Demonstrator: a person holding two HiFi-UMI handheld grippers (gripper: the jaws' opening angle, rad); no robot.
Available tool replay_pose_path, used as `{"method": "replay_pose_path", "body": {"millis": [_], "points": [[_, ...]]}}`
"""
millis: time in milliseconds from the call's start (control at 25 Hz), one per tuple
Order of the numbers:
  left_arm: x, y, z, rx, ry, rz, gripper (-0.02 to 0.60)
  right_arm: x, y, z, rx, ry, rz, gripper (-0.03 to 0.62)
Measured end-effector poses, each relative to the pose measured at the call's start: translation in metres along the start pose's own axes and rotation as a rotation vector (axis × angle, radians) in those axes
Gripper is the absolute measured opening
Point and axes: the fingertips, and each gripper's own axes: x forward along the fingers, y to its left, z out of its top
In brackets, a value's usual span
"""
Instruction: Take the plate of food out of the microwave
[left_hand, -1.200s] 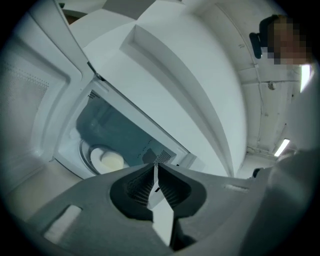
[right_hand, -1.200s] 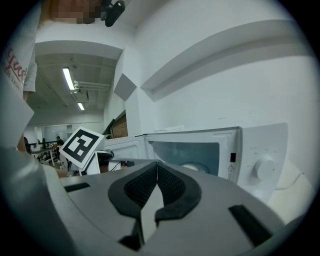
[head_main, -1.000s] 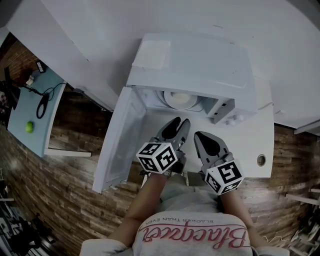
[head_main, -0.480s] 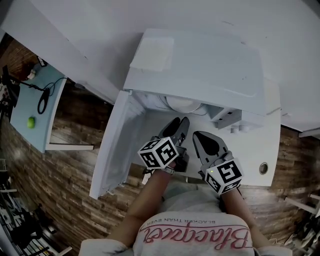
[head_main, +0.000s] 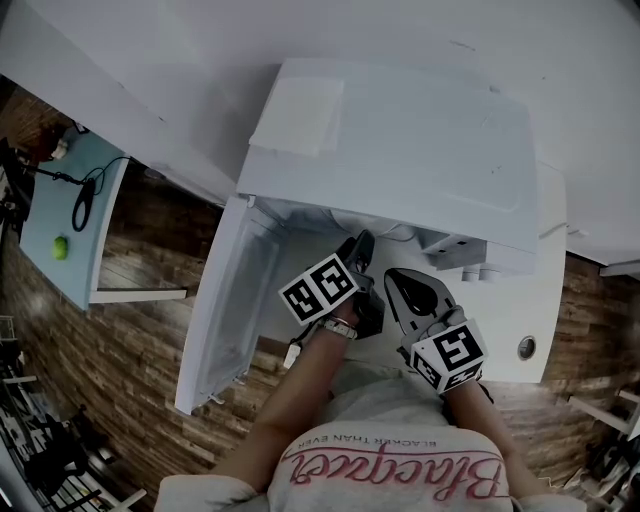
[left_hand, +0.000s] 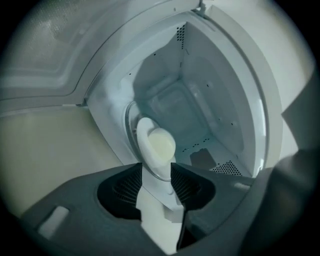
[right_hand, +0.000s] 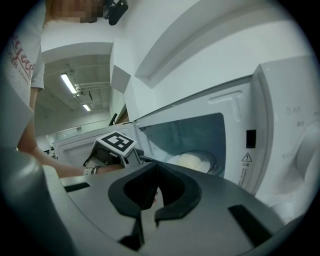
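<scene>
The white microwave (head_main: 400, 140) stands with its door (head_main: 235, 310) swung open to the left. Inside it, a white plate (left_hand: 156, 147) with pale yellow food sits on the turntable; it also shows in the right gripper view as the plate (right_hand: 192, 161). My left gripper (head_main: 362, 242) is at the mouth of the cavity, rolled to one side. Its jaws have just been opening and now stand open, the left gripper (left_hand: 156, 186) framing the plate's near rim without clear contact. My right gripper (head_main: 393, 274) hangs beside it in front of the microwave. The right gripper (right_hand: 147, 220) is shut on nothing.
The microwave rests on a white counter (head_main: 520, 300) with a round cable hole (head_main: 526, 347). A pale blue table (head_main: 70, 220) with a green ball (head_main: 60, 250) and a cable stands far left over a wood-pattern floor. The control panel (head_main: 465, 250) is right of the cavity.
My left gripper has gone forward and down into the microwave's opening and rolled. The right gripper edged forward. In the head view the plate has slipped out of sight under the microwave's top.
</scene>
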Motion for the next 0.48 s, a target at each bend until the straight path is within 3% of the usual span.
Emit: {"method": "replay_pose_path", "body": {"millis": [480], "points": [[0.016, 0.020, 0.001, -0.179, 0.001, 0.206, 0.172, 0.008, -0.021, -0.001, 0.011, 0.016, -0.001, 0.012]]}}
